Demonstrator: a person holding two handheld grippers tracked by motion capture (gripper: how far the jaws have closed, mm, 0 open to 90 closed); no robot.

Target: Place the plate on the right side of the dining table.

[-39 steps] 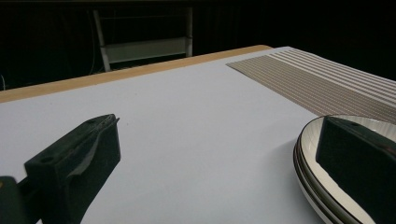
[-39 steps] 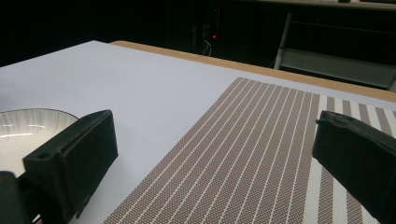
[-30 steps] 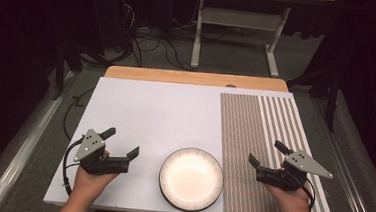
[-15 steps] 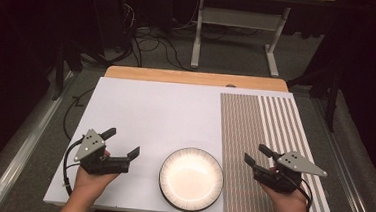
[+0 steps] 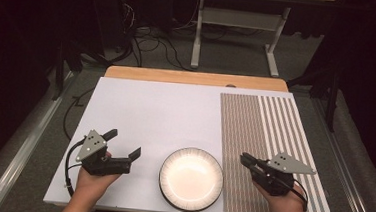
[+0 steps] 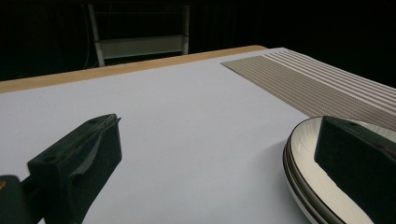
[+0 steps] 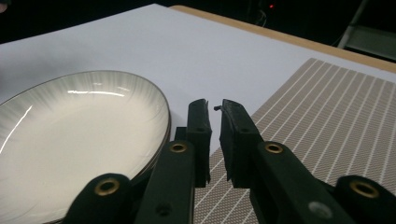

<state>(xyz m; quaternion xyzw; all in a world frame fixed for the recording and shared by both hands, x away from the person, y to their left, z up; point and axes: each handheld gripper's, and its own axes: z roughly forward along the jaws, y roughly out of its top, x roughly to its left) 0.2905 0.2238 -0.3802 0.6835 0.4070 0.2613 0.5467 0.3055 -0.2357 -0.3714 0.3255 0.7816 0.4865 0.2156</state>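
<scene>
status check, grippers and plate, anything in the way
Left gripper open, beside plate. Right gripper jaws just closing, nearly shut, nothing between them, over striped mat. Plate untouched on table. Nothing blocking.

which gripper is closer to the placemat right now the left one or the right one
Right. The right gripper is over the striped placemat's near left part, jaws nearly closed with nothing between them. The left gripper is across the plate, over the bare white tabletop.
</scene>
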